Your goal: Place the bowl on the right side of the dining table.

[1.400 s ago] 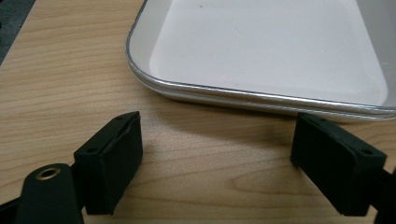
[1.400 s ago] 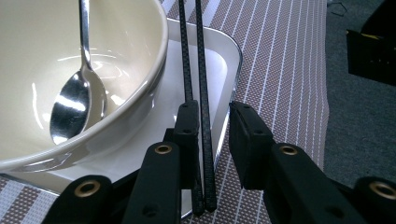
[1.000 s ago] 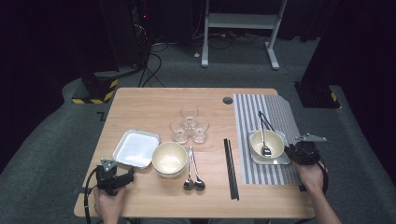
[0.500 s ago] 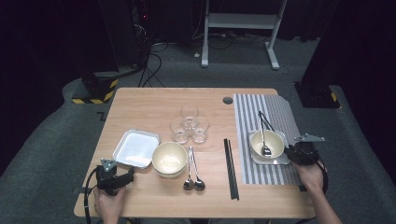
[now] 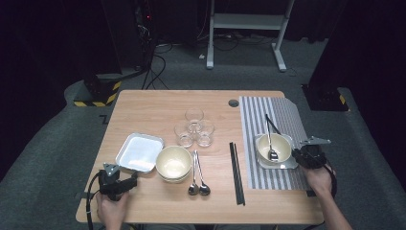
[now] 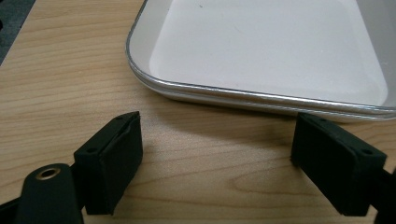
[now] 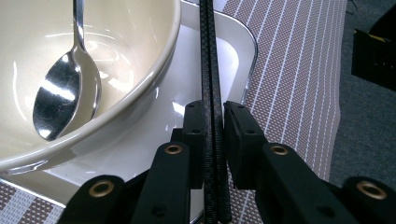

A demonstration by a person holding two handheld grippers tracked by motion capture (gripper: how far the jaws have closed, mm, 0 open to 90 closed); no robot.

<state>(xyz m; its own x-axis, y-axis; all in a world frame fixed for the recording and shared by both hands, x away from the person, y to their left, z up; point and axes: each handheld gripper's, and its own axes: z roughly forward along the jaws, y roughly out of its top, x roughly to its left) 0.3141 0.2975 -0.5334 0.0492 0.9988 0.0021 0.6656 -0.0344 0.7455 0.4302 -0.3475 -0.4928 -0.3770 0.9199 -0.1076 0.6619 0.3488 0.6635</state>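
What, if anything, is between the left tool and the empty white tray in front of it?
Nothing visible. The left tool is open, and only a strip of bare table lies between it and the near rim of the white tray.

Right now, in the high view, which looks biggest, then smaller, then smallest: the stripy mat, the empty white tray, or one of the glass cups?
1. Stripy mat: clearly the largest.
2. Empty white tray: much smaller than the mat.
3. Glass cup: the smallest. All three cups look about alike.
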